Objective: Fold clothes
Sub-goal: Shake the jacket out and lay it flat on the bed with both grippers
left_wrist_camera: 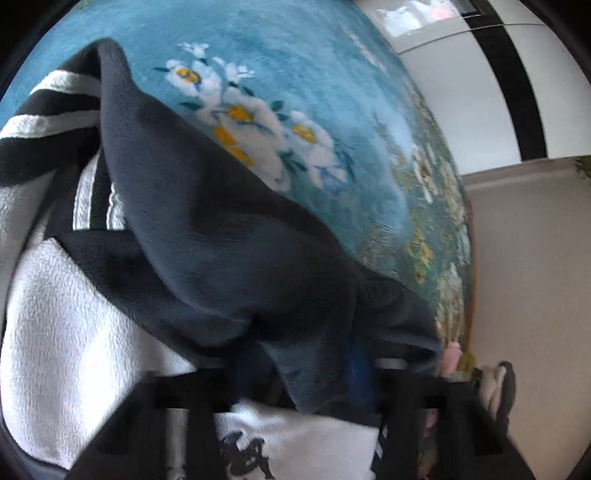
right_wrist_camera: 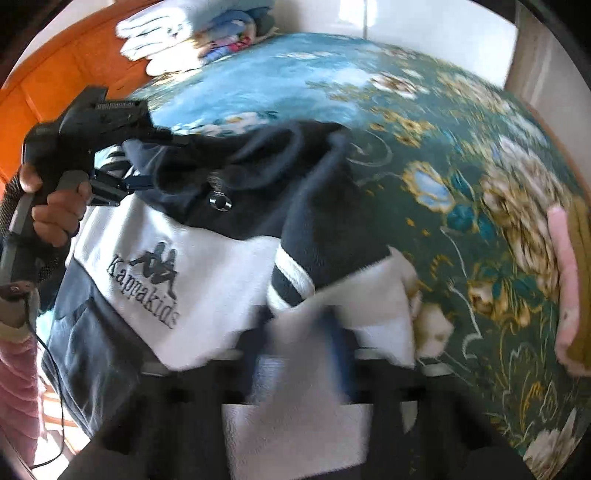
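Observation:
A navy and white fleece hoodie (right_wrist_camera: 207, 266) with a Kappa Kids logo lies on a blue floral blanket (right_wrist_camera: 424, 147). In the left wrist view my left gripper (left_wrist_camera: 303, 376) is shut on the navy fabric of the hoodie (left_wrist_camera: 221, 240), which drapes over its fingers. In the right wrist view my right gripper (right_wrist_camera: 306, 350) is shut on the hoodie's white fabric near a striped cuff (right_wrist_camera: 291, 280). The left gripper (right_wrist_camera: 110, 188) also shows at the left of that view, pinching the navy hood area.
A wooden headboard (right_wrist_camera: 44, 85) with stacked folded towels (right_wrist_camera: 166, 33) stands at the back. A pink and olive item (right_wrist_camera: 572, 288) lies at the bed's right. Beige floor (left_wrist_camera: 528, 277) and a white wall lie beyond the blanket (left_wrist_camera: 295, 74) edge.

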`<action>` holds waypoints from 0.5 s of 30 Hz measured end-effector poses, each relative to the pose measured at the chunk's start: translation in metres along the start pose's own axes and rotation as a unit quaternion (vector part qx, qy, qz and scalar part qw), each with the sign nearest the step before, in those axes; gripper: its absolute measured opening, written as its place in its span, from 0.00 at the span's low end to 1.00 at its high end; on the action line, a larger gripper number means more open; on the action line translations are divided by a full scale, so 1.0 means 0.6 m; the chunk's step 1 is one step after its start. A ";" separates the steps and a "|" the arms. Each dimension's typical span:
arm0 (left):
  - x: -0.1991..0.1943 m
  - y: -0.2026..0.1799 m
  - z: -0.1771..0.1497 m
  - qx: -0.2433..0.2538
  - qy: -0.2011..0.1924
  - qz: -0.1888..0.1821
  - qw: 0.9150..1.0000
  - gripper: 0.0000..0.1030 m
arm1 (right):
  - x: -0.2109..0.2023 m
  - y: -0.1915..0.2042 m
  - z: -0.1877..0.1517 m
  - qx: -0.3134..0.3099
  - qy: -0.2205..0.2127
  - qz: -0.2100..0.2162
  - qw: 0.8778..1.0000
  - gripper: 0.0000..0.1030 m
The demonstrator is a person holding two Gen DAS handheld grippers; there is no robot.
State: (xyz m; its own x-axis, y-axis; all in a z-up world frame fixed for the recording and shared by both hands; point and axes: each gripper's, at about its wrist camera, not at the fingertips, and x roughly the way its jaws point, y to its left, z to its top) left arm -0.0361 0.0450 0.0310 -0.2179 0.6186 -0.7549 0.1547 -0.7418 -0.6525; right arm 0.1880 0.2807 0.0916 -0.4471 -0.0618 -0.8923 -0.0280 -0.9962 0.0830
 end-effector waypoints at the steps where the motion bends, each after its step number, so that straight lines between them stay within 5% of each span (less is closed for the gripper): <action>1: 0.002 0.003 0.003 -0.004 -0.005 -0.002 1.000 0.18 | -0.007 -0.016 0.005 0.006 -0.005 -0.007 1.000 0.10; 9: -0.035 -0.041 0.076 0.018 -0.067 -0.068 0.995 0.15 | -0.062 -0.164 0.115 0.033 -0.056 -0.101 0.993 0.08; 15: 0.003 -0.078 0.134 0.026 -0.076 -0.041 0.996 0.16 | -0.019 -0.247 0.209 0.028 -0.052 -0.138 0.989 0.08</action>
State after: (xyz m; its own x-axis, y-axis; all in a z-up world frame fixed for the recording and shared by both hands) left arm -0.1213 0.0602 0.0655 -0.3708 0.6345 -0.6782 0.0818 -0.7051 -0.7044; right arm 0.0854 0.4368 0.1451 -0.5057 0.2216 -0.8337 -0.2106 -0.9689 -0.1298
